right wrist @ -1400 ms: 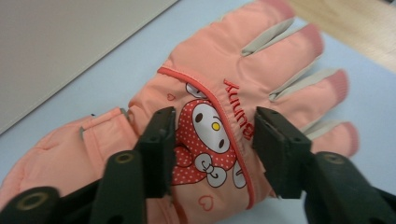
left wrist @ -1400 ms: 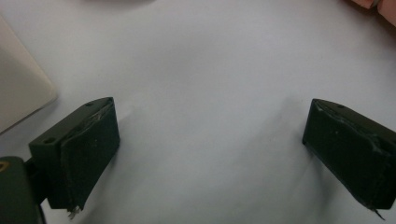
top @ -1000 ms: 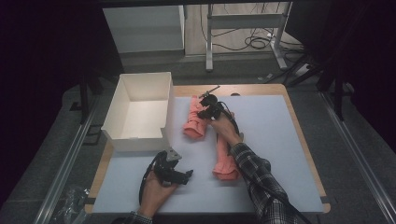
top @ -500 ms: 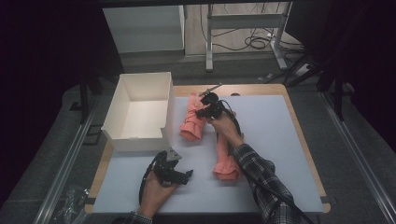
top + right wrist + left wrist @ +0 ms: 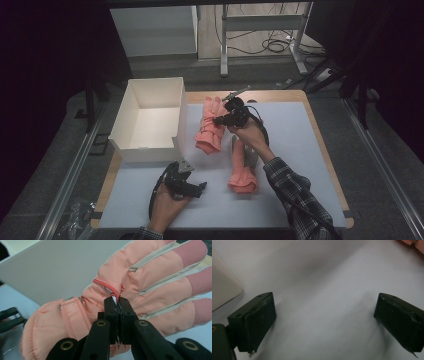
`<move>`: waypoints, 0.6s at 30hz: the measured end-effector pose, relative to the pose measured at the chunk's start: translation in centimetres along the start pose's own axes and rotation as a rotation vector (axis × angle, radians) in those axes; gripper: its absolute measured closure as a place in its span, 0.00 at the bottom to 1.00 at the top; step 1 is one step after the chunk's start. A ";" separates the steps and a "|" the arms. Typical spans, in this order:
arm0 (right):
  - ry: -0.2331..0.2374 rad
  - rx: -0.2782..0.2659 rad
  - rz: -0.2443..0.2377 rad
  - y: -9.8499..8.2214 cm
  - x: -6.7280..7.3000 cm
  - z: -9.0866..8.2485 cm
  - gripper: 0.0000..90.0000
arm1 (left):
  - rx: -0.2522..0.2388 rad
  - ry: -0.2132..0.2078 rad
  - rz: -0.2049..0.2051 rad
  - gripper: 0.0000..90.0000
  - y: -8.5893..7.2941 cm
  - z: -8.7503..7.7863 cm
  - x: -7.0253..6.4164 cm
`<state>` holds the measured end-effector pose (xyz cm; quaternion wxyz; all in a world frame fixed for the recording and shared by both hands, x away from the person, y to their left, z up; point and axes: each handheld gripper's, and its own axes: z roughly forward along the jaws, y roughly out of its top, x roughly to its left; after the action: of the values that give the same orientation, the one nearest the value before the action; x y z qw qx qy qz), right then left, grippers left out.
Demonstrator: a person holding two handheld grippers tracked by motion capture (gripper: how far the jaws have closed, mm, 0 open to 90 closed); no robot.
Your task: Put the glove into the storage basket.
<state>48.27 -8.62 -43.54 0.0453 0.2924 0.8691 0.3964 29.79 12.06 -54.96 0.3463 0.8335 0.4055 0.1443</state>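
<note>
Pink glove pinched, partway to the box

Right claw (image 5: 117,305) clamps a fold at the palm of the pink glove (image 5: 210,125), beside the white box (image 5: 131,140); fingertips point away from the person, long axis fore-aft. Next, I judge: carry it over the box wall, release. Left claw (image 5: 324,322) spread, idle on the counter (image 5: 300,150). Second glove (image 5: 243,170) waits.

In the high view the light falls from above onto the white table (image 5: 300,150), and the room around it, at the left and right edges, is very dark. The left gripper view looks soft and blurry, with grey shadows by the jaws. The pink glove (image 5: 150,285) looks bright and sharp.
</note>
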 end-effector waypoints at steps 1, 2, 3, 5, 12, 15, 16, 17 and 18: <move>0.006 -0.003 -0.001 -0.1 0.1 -0.4 0.96 | 0.001 0.000 0.000 0.04 0.0 0.0 0.0; 0.010 -0.006 0.000 -0.2 0.2 -0.8 0.96 | 0.001 0.000 0.000 0.04 0.0 0.0 0.0; 0.014 -0.009 -0.003 -0.3 0.3 -1.2 0.96 | 0.001 0.000 0.000 0.04 0.0 0.0 0.0; 0.021 -0.017 -0.004 -0.6 0.5 -2.1 0.96 | 0.000 0.001 0.003 0.04 0.0 0.0 0.0; 0.042 -0.033 -0.006 -1.4 0.8 -4.1 0.96 | 0.000 0.001 0.004 0.04 0.0 0.0 0.0; 0.047 -0.032 -0.013 -2.1 1.0 -5.5 0.96 | 0.000 0.001 0.004 0.04 0.0 0.0 0.0; 0.047 -0.032 -0.013 -2.1 1.0 -5.5 0.96 | 0.000 0.001 0.004 0.04 0.0 0.0 0.0; 0.047 -0.030 -0.015 -2.5 1.1 -6.2 0.96 | 0.000 0.001 0.005 0.04 0.0 0.0 0.0; 0.048 -0.032 -0.015 -2.8 1.1 -6.5 0.96 | 0.000 0.001 0.003 0.04 0.0 0.0 0.0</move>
<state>44.03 -13.77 -40.91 0.0320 0.2754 0.8657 0.4167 29.81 12.07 -54.95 0.3458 0.8342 0.4043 0.1452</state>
